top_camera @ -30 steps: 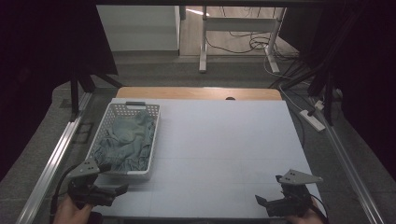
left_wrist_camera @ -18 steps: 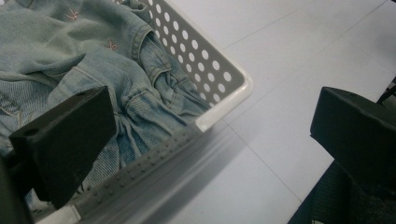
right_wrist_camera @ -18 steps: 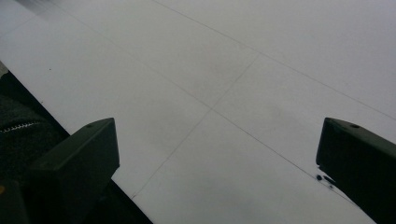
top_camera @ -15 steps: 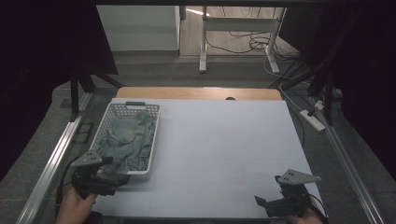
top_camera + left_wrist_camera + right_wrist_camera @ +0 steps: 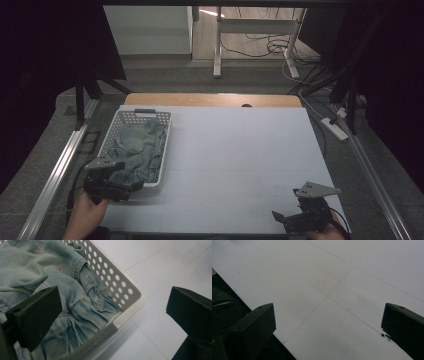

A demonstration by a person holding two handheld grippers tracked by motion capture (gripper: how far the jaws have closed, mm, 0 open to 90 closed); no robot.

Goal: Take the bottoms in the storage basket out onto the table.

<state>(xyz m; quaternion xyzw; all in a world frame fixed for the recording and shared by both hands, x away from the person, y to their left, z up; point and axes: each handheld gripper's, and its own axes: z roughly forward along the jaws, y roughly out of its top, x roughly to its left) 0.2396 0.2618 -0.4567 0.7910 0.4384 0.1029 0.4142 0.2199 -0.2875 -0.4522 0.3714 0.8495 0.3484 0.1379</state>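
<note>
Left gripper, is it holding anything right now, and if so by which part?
Nothing is held. The left gripper is open, its jaws spread over the near corner of the basket, one above the jeans, touching neither.

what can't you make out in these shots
- Bottom of the white basket: high view, denim garment covers it.
- Garment's type: left gripper view, crumpled and cut off by the frame's edge.
- Right gripper jaw tips: high view, dark and small.
- Floor cables: too small to trace.
</note>
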